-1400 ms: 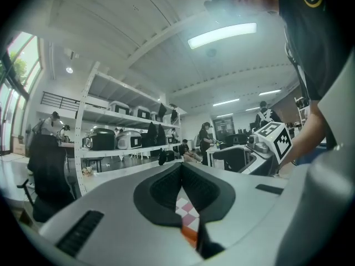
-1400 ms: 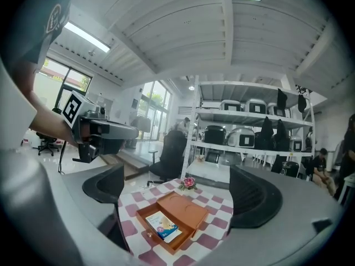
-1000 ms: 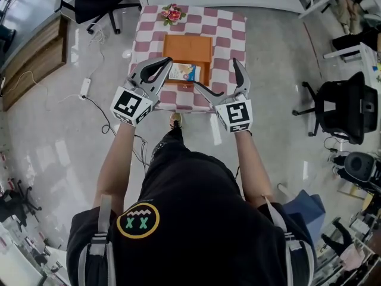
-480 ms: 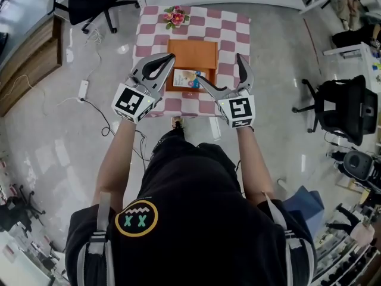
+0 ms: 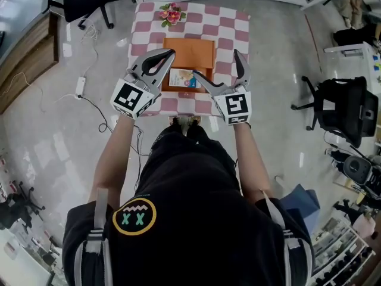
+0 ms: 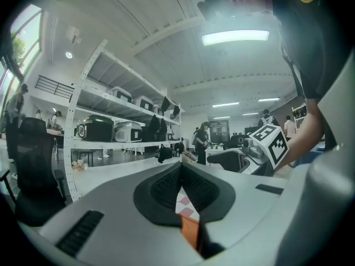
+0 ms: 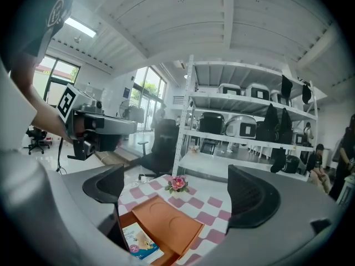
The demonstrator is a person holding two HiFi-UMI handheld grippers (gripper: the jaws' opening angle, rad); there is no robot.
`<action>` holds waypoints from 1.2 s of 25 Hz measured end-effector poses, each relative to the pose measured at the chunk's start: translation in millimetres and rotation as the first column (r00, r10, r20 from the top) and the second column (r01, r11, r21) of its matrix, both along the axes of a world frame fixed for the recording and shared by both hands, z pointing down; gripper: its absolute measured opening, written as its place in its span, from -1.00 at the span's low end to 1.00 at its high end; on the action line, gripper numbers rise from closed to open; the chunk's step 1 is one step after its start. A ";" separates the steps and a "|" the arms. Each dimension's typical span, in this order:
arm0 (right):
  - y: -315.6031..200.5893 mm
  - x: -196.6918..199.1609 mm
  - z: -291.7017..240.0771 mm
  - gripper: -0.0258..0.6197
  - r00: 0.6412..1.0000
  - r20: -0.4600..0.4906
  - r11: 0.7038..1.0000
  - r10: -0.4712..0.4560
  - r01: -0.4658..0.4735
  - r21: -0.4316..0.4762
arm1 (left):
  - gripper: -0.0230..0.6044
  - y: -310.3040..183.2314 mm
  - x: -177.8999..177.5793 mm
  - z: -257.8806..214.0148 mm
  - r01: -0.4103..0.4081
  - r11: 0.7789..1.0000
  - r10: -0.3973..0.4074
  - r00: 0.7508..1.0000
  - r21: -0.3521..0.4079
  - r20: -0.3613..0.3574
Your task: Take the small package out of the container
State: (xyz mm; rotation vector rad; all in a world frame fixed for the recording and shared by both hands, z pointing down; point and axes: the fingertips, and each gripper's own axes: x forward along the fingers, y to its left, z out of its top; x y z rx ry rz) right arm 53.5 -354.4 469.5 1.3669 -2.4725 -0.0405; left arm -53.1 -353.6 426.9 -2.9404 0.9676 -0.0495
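Left gripper (image 5: 169,54) is clenched shut on nothing, tips over the left edge of the orange container (image 5: 196,51). The small package (image 5: 181,78) lies in the container's near end, just right of those tips. Right gripper (image 5: 216,67) is spread wide open (empty), with the package low and left of it, right by its left jaw. The package looks longer side to side, so I'd say the right one's better placed.

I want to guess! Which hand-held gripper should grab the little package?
Probably right. The right hand-held gripper has jaws wide apart, facing the small package in the orange container; the left hand-held gripper is shut.
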 end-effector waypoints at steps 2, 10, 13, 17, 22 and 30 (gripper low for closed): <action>-4.4 3.6 -0.3 0.92 1.000 0.015 1.000 -0.007 0.007 -0.004 | -0.87 -2.6 5.8 -1.3 0.009 1.000 -0.009 1.000 0.004 0.007; -19.0 27.0 42.6 0.92 1.000 0.017 0.995 -0.008 0.010 -0.095 | -0.87 -6.7 22.0 -7.0 0.047 0.999 -0.047 0.998 0.012 0.032; -27.1 29.5 63.4 0.92 0.999 0.040 0.991 -0.001 0.007 -0.136 | -0.87 -5.5 22.3 -6.6 0.063 0.998 -0.063 0.997 0.012 0.037; -35.6 26.6 96.2 0.92 0.997 0.077 0.973 0.007 0.010 -0.230 | -0.87 -1.6 19.3 -4.8 0.079 0.997 -0.079 0.996 0.005 0.044; -36.4 18.8 138.7 0.92 0.990 0.134 0.928 0.030 0.022 -0.371 | -0.87 3.4 13.0 -2.8 0.093 0.996 -0.093 0.994 -0.001 0.052; -25.4 13.1 202.0 0.92 0.991 0.117 0.845 0.073 0.001 -0.536 | -0.87 9.0 4.3 -2.8 0.105 0.994 -0.104 0.993 -0.006 0.048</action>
